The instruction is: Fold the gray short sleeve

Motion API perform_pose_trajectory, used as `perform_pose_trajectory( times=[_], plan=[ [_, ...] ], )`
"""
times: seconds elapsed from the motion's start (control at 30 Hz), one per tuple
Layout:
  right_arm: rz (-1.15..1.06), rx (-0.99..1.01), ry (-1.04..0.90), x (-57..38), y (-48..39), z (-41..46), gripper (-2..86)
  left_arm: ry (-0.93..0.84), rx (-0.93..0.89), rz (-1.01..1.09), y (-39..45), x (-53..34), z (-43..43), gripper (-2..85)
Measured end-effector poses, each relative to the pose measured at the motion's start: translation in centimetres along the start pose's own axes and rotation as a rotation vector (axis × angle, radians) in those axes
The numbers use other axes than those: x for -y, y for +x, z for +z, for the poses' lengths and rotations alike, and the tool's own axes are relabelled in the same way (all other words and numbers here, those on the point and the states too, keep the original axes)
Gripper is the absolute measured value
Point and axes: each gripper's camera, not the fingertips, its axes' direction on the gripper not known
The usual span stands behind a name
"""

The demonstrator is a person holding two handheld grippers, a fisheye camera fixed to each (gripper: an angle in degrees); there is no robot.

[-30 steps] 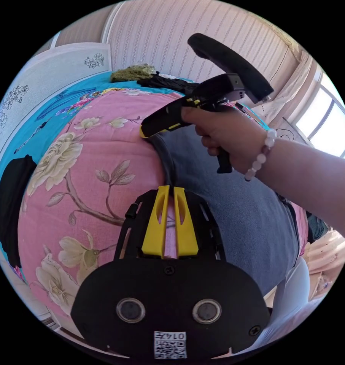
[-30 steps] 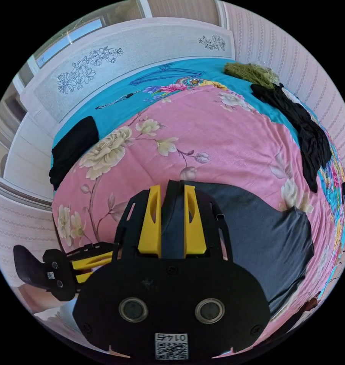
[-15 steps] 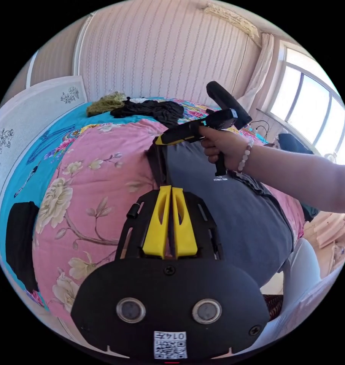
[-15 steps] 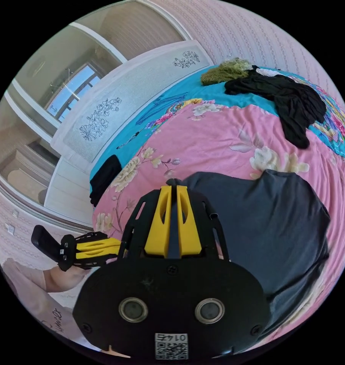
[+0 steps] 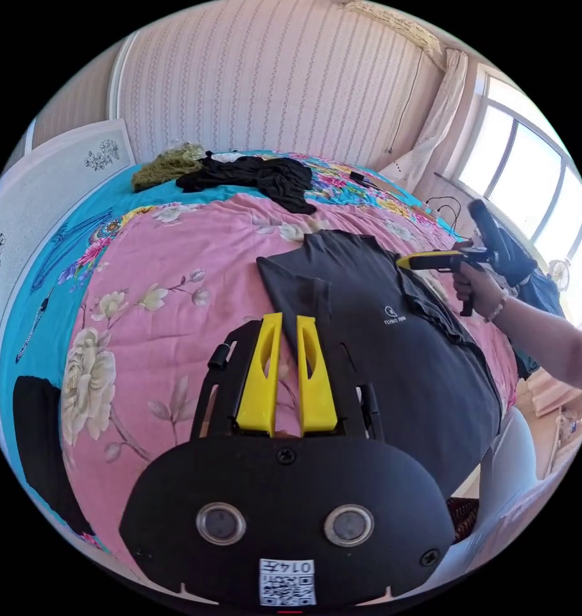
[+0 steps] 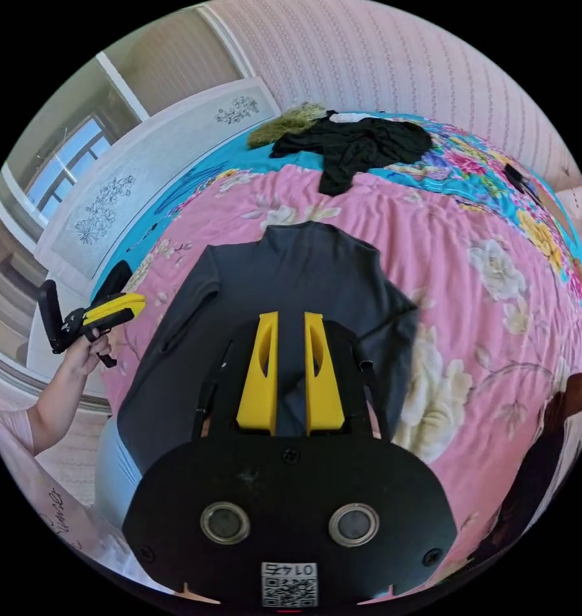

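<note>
The gray short sleeve shirt [image 5: 380, 346] lies spread on the pink floral bedspread [image 5: 175, 269], its near end hanging over the bed's edge by the person. One side is folded inward, leaving a straight edge [image 6: 175, 333]. My left gripper [image 5: 284, 321] hovers open over the shirt's folded edge, nothing between its jaws. My right gripper [image 6: 291, 317] is open above the middle of the shirt [image 6: 303, 269]. In the left gripper view the right gripper [image 5: 403, 261] sits at the shirt's far side in a hand [image 5: 477, 289]. In the right gripper view the left gripper [image 6: 136, 303] is held off the shirt's other side.
A heap of black clothes [image 5: 258, 176] and a green bundle [image 5: 165, 163] lie at the far end on the teal sheet [image 6: 194, 173]. A folded black cloth [image 5: 40, 436] rests by the white headboard [image 5: 47, 186]. A window [image 5: 534, 173] stands beyond the bed.
Both grippers held the shirt's edge pinched and carried it across. Now both have let go and drawn apart, and the shirt lies flat with that side folded in.
</note>
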Motion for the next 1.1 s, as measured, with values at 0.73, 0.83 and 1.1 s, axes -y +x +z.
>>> perform_pose_trajectory(
  times=[0.73, 0.83, 1.1],
  plan=[
    [0.247, -0.017, 0.058, -1.9, 12.9, -6.8, 0.1, 0.008, -0.175, -0.292, -5.9, 9.3, 4.1, -1.0],
    [0.193, 0.028, 0.083, -4.1, 12.2, -9.6, 0.1, 0.012, -0.143, -0.14, -3.2, 8.7, 1.0, -1.0],
    [0.003, 0.162, 0.098, -16.5, 8.2, -18.8, 0.2, 0.028, -0.167, 0.06, 2.7, -1.0, -10.4, -1.0]
  ],
)
